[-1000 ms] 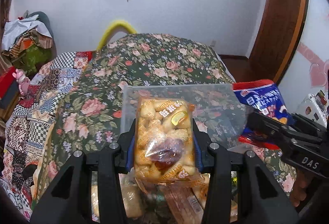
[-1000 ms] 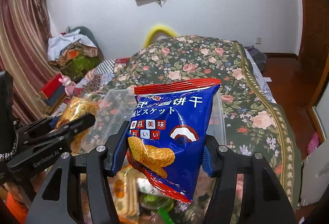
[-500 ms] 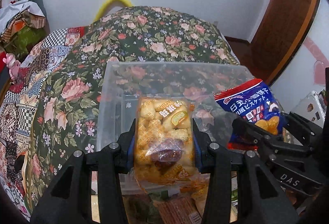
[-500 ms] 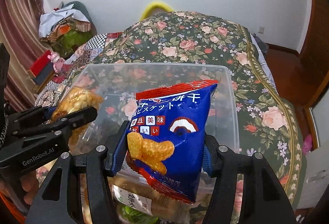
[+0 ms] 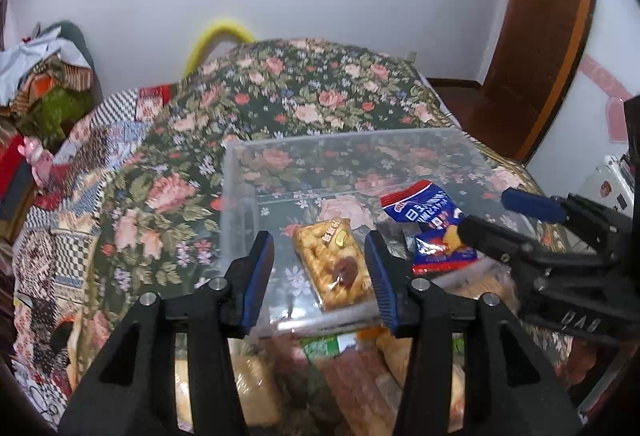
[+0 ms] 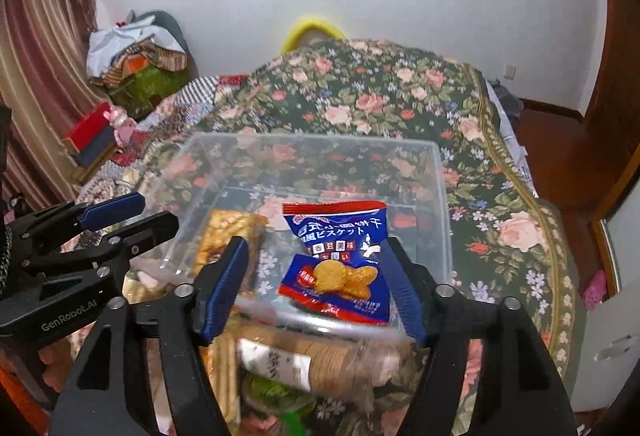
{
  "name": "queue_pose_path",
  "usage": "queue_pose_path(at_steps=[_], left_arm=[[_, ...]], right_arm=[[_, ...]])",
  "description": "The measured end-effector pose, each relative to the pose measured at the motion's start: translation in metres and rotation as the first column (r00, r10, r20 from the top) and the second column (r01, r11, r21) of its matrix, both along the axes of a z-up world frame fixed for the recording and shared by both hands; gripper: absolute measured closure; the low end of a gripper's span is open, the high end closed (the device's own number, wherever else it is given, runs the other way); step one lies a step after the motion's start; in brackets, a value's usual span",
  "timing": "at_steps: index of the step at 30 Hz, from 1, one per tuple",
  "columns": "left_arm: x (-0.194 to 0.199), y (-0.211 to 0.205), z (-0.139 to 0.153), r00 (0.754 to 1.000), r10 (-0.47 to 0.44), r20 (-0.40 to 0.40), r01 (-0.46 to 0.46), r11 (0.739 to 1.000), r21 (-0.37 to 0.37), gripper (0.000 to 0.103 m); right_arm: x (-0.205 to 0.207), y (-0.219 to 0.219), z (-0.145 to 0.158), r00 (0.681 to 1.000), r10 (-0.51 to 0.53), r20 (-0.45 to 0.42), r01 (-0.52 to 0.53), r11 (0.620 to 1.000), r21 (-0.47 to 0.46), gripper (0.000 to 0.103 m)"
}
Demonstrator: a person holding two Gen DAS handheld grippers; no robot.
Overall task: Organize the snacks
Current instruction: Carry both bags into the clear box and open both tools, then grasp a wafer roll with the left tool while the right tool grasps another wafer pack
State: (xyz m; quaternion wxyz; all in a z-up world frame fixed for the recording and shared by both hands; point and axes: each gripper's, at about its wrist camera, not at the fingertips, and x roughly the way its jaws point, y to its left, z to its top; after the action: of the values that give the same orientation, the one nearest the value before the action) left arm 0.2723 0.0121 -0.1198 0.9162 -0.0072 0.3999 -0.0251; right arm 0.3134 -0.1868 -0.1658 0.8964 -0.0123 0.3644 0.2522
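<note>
A clear plastic bin (image 5: 236,196) (image 6: 442,204) sits on the floral bedspread. A yellow biscuit packet (image 5: 332,268) lies inside it on the left, also seen in the right wrist view (image 6: 224,232). A blue and red cracker bag (image 6: 340,264) lies inside on the right, also in the left wrist view (image 5: 428,228). My left gripper (image 5: 320,276) is open above the near rim, its pads apart from the yellow packet. My right gripper (image 6: 320,284) is open, its pads either side of the blue bag and apart from it.
Several loose snack packets (image 5: 352,388) (image 6: 288,360) lie in front of the bin, under both grippers. The floral bedspread (image 5: 312,92) stretches behind the bin. A patchwork quilt (image 5: 80,172) lies to the left. Clothes (image 6: 136,56) pile by the wall.
Both grippers opened and let go of their packets, which now lie inside the bin. Both views have tilted back up a little.
</note>
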Motion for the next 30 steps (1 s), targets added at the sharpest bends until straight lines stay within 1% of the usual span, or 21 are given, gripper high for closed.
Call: queue_pose_path(at_steps=[5,7,9,12,17,22,26,30], left_arm=[[-0.031,0.007,0.017,0.999,-0.004,0.032,0.004,1.0,-0.006,0.048],[-0.044,0.012,0.022,0.999,-0.001,0.036,0.002,1.0,-0.021,0.043],[-0.057,0.016,0.024,0.999,0.005,0.04,-0.004,0.999,-0.037,0.04],[-0.076,0.02,0.024,0.999,0.011,0.031,-0.01,0.999,-0.041,0.039],[-0.099,0.019,0.012,1.0,0.008,-0.017,-0.009,0.999,-0.051,0.039],[-0.113,0.013,-0.003,0.998,0.0,-0.062,-0.004,0.998,-0.063,0.038],[-0.113,0.002,-0.019,0.994,-0.018,-0.105,0.01,0.997,-0.081,0.038],[-0.105,-0.008,-0.034,0.991,-0.025,-0.13,0.015,0.997,-0.078,0.039]], right_arm=[[-0.026,-0.014,0.015,0.999,-0.001,0.04,0.0,0.999,0.037,0.036],[-0.036,-0.021,0.017,0.999,0.008,0.035,-0.01,0.998,0.055,0.036],[-0.047,-0.027,0.018,0.999,0.003,0.042,-0.005,0.998,0.056,0.036],[-0.061,-0.035,0.017,0.999,0.0,0.05,-0.003,0.999,0.052,0.036],[-0.082,-0.044,0.011,0.999,-0.001,0.036,-0.001,0.999,0.047,0.036],[-0.095,-0.045,-0.003,1.0,0.003,0.014,-0.003,1.0,0.025,0.035],[-0.1,-0.048,-0.015,1.0,0.004,-0.016,-0.004,0.999,0.032,0.035],[-0.104,-0.047,-0.025,0.999,0.011,-0.032,-0.01,1.0,0.027,0.035]])
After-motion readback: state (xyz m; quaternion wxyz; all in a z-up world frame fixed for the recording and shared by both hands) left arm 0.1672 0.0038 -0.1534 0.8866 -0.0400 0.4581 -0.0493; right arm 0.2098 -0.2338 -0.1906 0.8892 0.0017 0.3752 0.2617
